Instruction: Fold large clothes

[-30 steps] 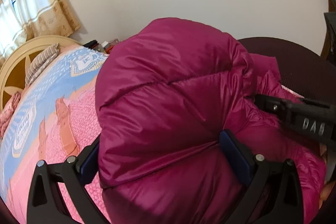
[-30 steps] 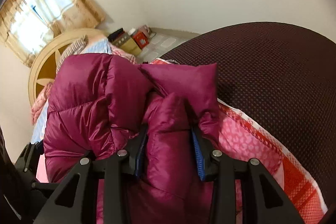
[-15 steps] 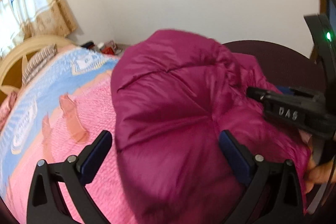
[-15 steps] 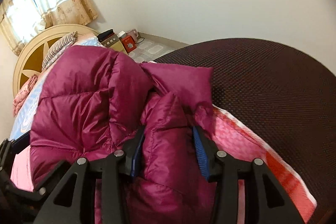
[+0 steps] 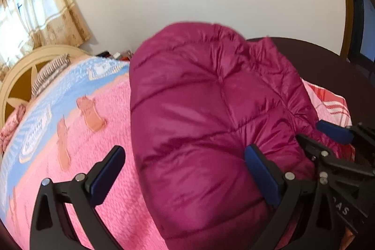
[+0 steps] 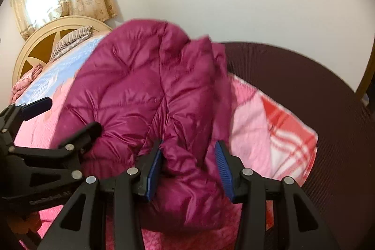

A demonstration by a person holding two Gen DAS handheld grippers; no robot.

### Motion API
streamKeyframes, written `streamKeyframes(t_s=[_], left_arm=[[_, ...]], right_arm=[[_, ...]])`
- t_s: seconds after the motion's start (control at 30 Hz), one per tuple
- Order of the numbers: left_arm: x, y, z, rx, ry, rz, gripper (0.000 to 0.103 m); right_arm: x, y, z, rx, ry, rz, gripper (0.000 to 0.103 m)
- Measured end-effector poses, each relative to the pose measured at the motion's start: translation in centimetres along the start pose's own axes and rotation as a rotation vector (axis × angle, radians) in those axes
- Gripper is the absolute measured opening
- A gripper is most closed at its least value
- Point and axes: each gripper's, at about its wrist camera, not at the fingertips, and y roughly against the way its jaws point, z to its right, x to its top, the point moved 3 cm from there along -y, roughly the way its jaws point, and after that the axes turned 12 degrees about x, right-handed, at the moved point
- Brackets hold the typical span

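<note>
A puffy magenta down jacket (image 5: pixel 199 109) lies bunched on the bed, and its bulk also fills the right wrist view (image 6: pixel 140 86). My left gripper (image 5: pixel 185 170) stands wide open around the jacket's near end. Its right pad touches the fabric and its left pad hangs clear over the pink blanket. My right gripper (image 6: pixel 188 165) is shut on a thick fold of the jacket at the jacket's right side, and that fold fills the gap between its blue pads. Each gripper shows in the other's view: the right gripper (image 5: pixel 321 137) and the left gripper (image 6: pixel 63 118).
The bed carries a pink and blue blanket (image 5: pixel 82 132) with a cream headboard (image 5: pixel 16 86) and a striped pillow (image 5: pixel 49 72) at the far left. A red-checked blanket (image 6: pixel 281 128) and a dark maroon cover (image 6: pixel 304 76) lie to the right. Small items (image 5: pixel 117 54) sit by the wall.
Both grippers have moved right and the jacket went with them, baring more pink blanket on the left. The left gripper's left pad has come off the jacket.
</note>
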Motion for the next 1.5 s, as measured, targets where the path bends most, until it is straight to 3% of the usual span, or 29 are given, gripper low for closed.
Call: streamKeyframes(t_s=[0.17, 0.27, 0.4, 0.53, 0.83, 1.03, 1.23, 1.5], left_arm=[[-1.6, 0.6, -1.3, -0.082, 0.058, -0.065, 0.103], [-2.4, 1.9, -2.0, -0.086, 0.042, -0.051, 0.103], [-4.0, 3.7, -2.8, -0.093, 0.057, -0.051, 0.103], [-5.2, 6.0, -3.3, -0.048, 0.078, -0.025, 0.103], [-3.8, 14.8, -6.8, 0.068, 0.181, 0.206, 0.103], [-3.2, 19.1, -9.9, 0.124, 0.272, 0.335, 0.103], [-3.4, 20.7, -11.6, 0.196, 0.32, 0.368, 0.103], [-3.7, 20.6, -12.4, 0.176, 0.352, 0.363, 0.103]], right_arm=[[-0.6, 0.1, 0.2, -0.011, -0.04, -0.024, 0.05], [-1.0, 1.3, -0.2, -0.006, -0.046, -0.034, 0.053], [-1.9, 4.3, -0.3, -0.034, -0.058, -0.031, 0.068], [-2.9, 7.9, -0.7, -0.051, -0.029, 0.008, 0.07], [-2.0, 16.0, -2.4, -0.032, 0.024, 0.211, 0.071], [-1.0, 21.5, -6.2, -0.021, 0.117, 0.378, 0.08], [-0.7, 25.3, -9.1, -0.006, 0.184, 0.513, 0.086], [-0.7, 26.2, -9.9, 0.006, 0.177, 0.535, 0.09]])
